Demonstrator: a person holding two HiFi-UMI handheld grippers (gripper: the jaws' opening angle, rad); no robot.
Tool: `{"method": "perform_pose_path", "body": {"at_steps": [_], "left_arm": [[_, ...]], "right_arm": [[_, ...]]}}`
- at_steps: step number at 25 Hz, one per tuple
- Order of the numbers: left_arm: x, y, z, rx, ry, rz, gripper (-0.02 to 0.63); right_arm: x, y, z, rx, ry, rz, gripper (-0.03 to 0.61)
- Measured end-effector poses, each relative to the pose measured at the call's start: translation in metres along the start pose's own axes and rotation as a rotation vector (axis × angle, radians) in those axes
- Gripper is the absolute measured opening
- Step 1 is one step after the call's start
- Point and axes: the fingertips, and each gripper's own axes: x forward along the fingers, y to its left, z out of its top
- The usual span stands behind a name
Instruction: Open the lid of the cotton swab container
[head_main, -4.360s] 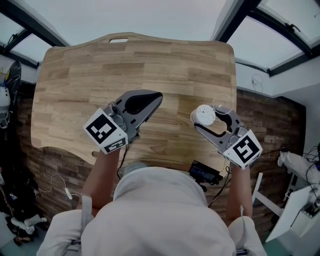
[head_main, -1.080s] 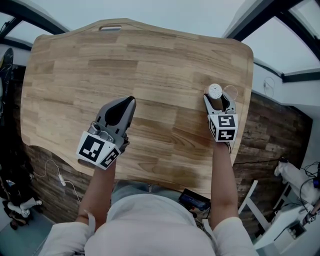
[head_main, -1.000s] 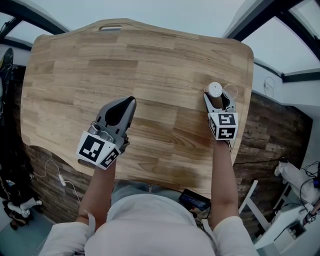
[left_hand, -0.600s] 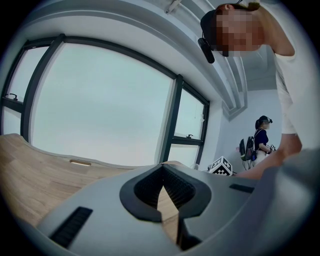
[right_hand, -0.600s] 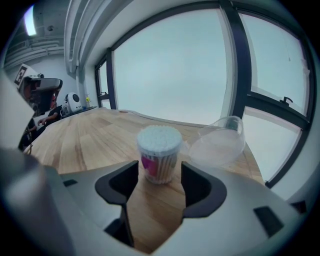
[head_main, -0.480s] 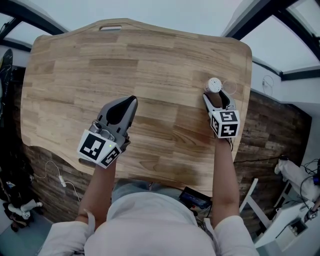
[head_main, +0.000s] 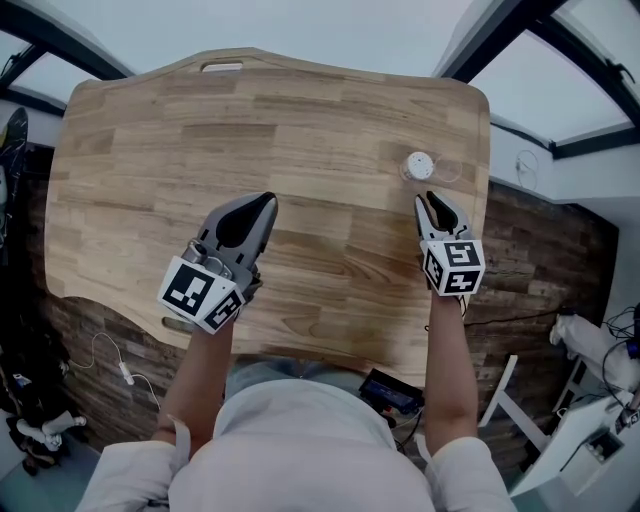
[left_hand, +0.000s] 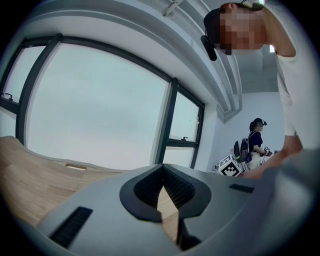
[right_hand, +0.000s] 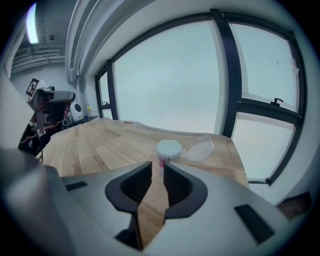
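The cotton swab container (head_main: 418, 164), a small round tub packed with white swabs, stands upright on the wooden table (head_main: 200, 130) near its far right corner. Its clear lid (head_main: 446, 171) hangs open to the right. In the right gripper view the container (right_hand: 169, 152) and lid (right_hand: 200, 148) lie just beyond the jaw tips. My right gripper (head_main: 431, 198) is a short way in front of the container, apart from it. Its jaws have just been closing; a narrow gap remains with nothing between them. My left gripper (head_main: 264, 202) hovers over the table's middle, shut and empty.
The table's right edge runs close behind the container. A dark device (head_main: 390, 392) hangs below the near edge. A white cable (head_main: 110, 360) lies on the floor at left. A person (left_hand: 256, 140) stands far off in the left gripper view.
The right gripper has let go of the container and pulled back towards me, its jaws narrowing. The container stays standing on the table. The left gripper has not moved.
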Motion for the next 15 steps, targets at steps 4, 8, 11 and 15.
{"method": "perform_pose_path", "body": {"at_steps": [4,8,11,15], "left_arm": [[-0.006,-0.007,0.007,0.011,-0.01,-0.014,0.012],[-0.013,-0.016,0.016,0.024,-0.019,-0.029,0.012],[-0.017,-0.023,0.024,0.041,-0.028,-0.042,0.012],[-0.02,-0.029,0.034,0.09,-0.036,-0.061,0.012]], "right_arm": [[-0.02,0.01,0.014,0.008,-0.054,-0.005,0.038],[-0.043,0.019,0.032,-0.002,-0.102,-0.009,0.025],[-0.063,0.023,0.041,-0.019,-0.122,-0.016,0.021],[-0.09,0.027,0.056,-0.023,-0.156,-0.024,0.02]]}}
